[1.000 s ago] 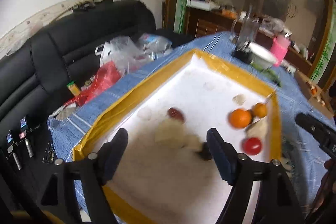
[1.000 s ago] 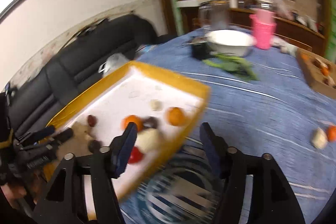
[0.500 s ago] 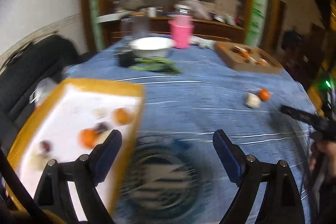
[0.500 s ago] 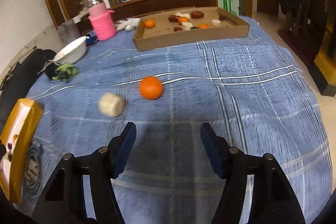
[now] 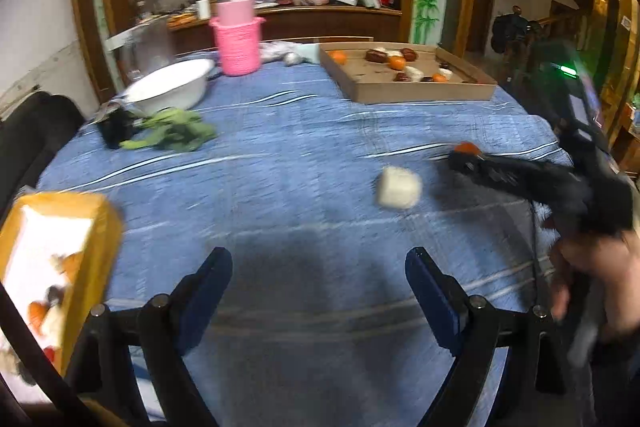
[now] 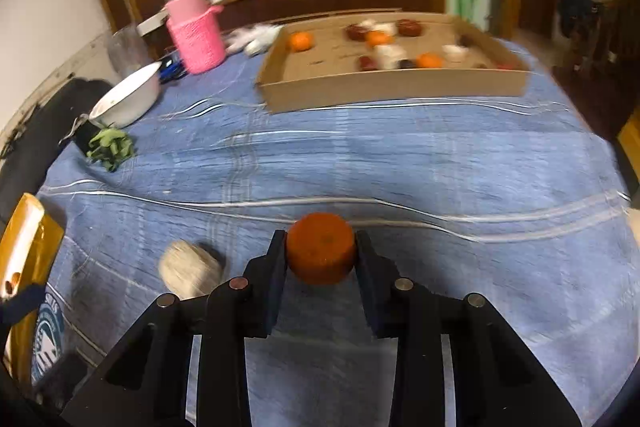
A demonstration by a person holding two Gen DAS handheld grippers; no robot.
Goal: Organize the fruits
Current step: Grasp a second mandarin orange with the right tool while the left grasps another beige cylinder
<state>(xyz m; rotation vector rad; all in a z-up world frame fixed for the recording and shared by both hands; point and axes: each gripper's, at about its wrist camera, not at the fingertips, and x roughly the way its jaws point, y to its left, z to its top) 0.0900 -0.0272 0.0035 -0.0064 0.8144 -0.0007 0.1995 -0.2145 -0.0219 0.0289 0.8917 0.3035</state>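
An orange (image 6: pixel 321 259) sits on the blue tablecloth between the pads of my right gripper (image 6: pixel 321 241). Its jaws are closing and both pads touch the fruit's sides. The left wrist view shows the same orange (image 5: pixel 467 148) at the tip of the right gripper (image 5: pixel 460 159), held by a person's hand (image 5: pixel 592 267). A white round fruit (image 5: pixel 399 187) lies just left of it, also seen beside the right fingers (image 6: pixel 190 269). My left gripper (image 5: pixel 318 261) hovers open over bare cloth, short of the white fruit. A cardboard tray (image 6: pixel 392 85) of mixed fruits stands at the far side.
A yellow-rimmed white box (image 5: pixel 96 227) with several fruits sits at the table's left edge. A white bowl (image 5: pixel 168 87), a pink-sleeved jar (image 5: pixel 239 43) and some green leaves (image 5: pixel 172 135) stand at the back left. A black sofa lies beyond the left edge.
Both grippers swung away from the yellow box toward the middle of the table. The right gripper came down around the orange and its jaws narrowed onto it. The left stayed open.
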